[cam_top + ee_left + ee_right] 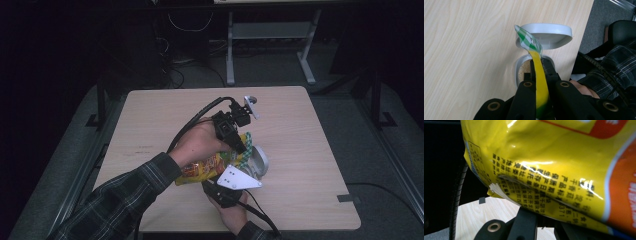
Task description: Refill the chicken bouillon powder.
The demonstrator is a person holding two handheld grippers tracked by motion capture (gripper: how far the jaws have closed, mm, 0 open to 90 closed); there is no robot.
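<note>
A yellow and orange snack bag [202, 169] hangs over the table between my two grippers. My left gripper [243, 147] comes down from above and is shut on the bag's flattened top edge [540, 85], whose green-and-white chequered corner [527, 41] sticks out past the jaws. Right under that corner stands a grey container [518, 65] holding pale brown grains, its lid [549, 35] open beside it. My right gripper [214, 184] reaches up from the near side. The bag [554, 157] covers its jaw tips [541, 220], and it looks shut on the bag's lower part.
The wooden table [310, 130] is bare around the grey container [259, 161]. A dark tape mark [348, 198] lies near the front right corner. Beyond the far edge stand a metal table frame [231, 55] and floor cables [175, 75].
</note>
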